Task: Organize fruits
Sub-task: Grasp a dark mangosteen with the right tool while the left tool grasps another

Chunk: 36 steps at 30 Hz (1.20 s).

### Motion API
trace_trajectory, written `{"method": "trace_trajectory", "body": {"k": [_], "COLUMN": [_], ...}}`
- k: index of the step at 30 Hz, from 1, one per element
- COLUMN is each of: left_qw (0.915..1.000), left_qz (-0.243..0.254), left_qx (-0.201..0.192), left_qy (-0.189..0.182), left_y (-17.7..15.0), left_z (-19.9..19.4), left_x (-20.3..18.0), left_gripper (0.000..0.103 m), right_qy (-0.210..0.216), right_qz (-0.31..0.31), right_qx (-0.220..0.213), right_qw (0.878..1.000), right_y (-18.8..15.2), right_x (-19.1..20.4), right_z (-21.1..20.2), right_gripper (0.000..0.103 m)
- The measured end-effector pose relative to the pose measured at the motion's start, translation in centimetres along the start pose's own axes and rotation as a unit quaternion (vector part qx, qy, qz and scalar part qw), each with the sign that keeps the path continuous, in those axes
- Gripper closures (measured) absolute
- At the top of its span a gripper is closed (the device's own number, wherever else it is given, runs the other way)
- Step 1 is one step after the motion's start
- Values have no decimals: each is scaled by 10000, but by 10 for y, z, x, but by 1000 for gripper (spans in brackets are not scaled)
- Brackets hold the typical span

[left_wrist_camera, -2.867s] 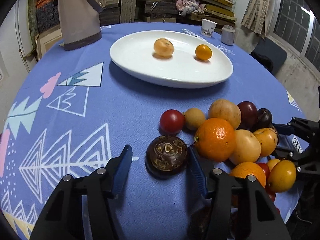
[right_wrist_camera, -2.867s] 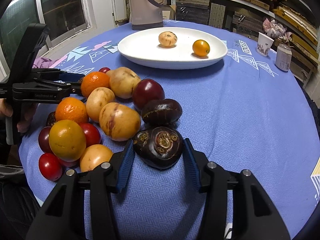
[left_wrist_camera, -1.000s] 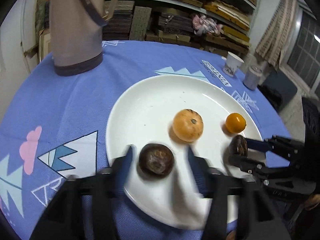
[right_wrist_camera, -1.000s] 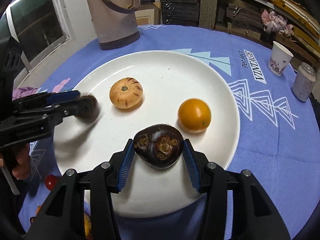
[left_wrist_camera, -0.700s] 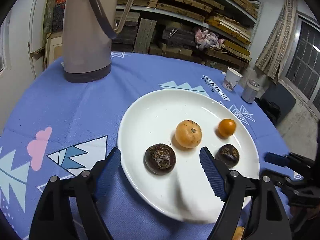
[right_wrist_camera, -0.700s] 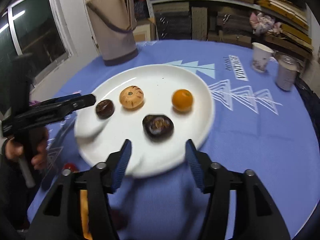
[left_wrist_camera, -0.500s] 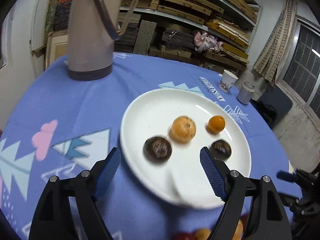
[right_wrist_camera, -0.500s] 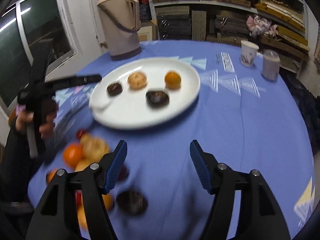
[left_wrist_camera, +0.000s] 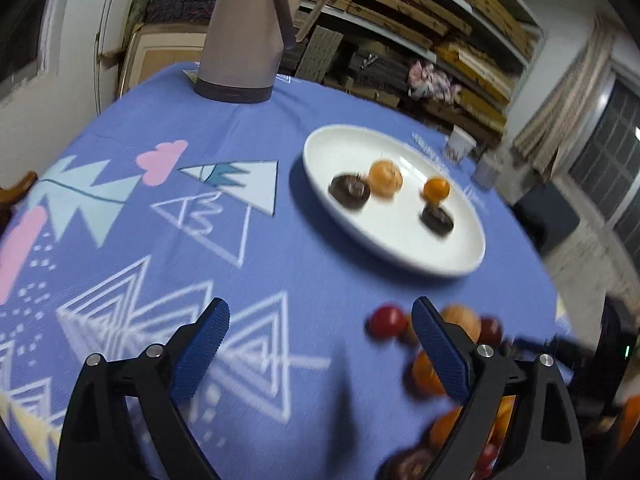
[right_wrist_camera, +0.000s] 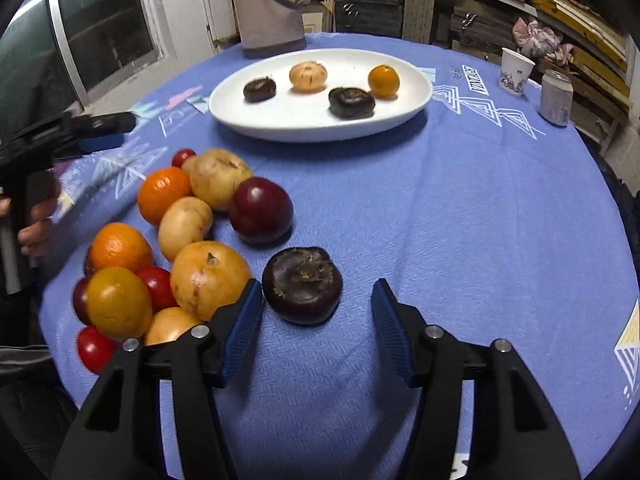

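Observation:
In the right wrist view a white plate (right_wrist_camera: 304, 120) holds two dark round fruits (right_wrist_camera: 351, 101), a tan striped fruit (right_wrist_camera: 308, 76) and a small orange one (right_wrist_camera: 384, 81). Nearer lies a pile of oranges (right_wrist_camera: 164, 194), yellow-brown fruits (right_wrist_camera: 210, 278), a dark red plum (right_wrist_camera: 261, 210) and cherry tomatoes. My right gripper (right_wrist_camera: 316, 312) straddles another dark round fruit (right_wrist_camera: 303, 284) on the cloth. Its jaws are closing, with a gap still at the right pad. My left gripper (left_wrist_camera: 320, 340) hovers over bare blue cloth left of the blurred pile (left_wrist_camera: 440, 364). Its jaws are opening, with nothing between them.
A tall beige thermos jug (right_wrist_camera: 268, 4) stands behind the plate. A paper cup (right_wrist_camera: 516, 66) and a can (right_wrist_camera: 556, 98) sit at the far right. A person's hand (right_wrist_camera: 36, 216) holds the left gripper at the table's left edge. The round table's rim runs close below the pile.
Both grippers let go of their dark fruits on the plate and drew back toward the pile. The left jaws spread wide. The right gripper now sits around another dark fruit.

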State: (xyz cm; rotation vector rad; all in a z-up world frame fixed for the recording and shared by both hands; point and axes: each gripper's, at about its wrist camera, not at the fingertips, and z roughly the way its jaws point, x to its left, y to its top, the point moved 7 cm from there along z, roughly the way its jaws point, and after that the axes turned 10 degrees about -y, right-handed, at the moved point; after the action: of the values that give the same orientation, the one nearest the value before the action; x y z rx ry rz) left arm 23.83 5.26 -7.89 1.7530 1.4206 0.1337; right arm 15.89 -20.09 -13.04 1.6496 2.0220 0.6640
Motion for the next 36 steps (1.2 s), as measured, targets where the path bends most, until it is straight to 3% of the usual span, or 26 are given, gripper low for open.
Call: {"method": "trace_trajectory", "body": {"k": [2,3,9,14,22,25,28,31,33,36], "left_qw": [9996,9991,9943,9851,9729,9720,9714,9701,9701,9724], "left_qz": [188,267,812,1477,1968,2019,2030,2088,2028,1992], "left_qx": [231,319,673,878,1213,1198,1228,1213,1262,1135], "left_qy": [3,-7,-123,-66,-69,-36,-97,-255,-435,-430], "left_y": [-16,-23,-59,-84,-105,-106,-104,-106,-108,-110], "left_z": [-5,-7,-17,-18,-9,-6,0,7,10,11], "left_x": [-5,-7,-26,-42,-54,-56,-60,-68,-71,-73], "left_gripper": [10,10,10,10,12,12,19,36,54,55], "right_qy": [70,96,154,302,378,405,405,416,413,415], "right_qz": [44,30,125,278,365,388,390,401,403,400], "right_qx": [-16,-27,-127,-138,-155,-156,-155,-155,-154,-152], "right_qw": [10000,9999,9997,9991,9985,9983,9983,9982,9982,9982], "right_y": [2,4,6,4,3,3,2,2,2,2], "right_x": [1,1,-1,-4,-5,-6,-6,-6,-6,-6], "right_z": [2,3,5,4,4,3,3,3,3,3], "right_gripper": [54,63,63,63,62,62,62,62,62,62]}}
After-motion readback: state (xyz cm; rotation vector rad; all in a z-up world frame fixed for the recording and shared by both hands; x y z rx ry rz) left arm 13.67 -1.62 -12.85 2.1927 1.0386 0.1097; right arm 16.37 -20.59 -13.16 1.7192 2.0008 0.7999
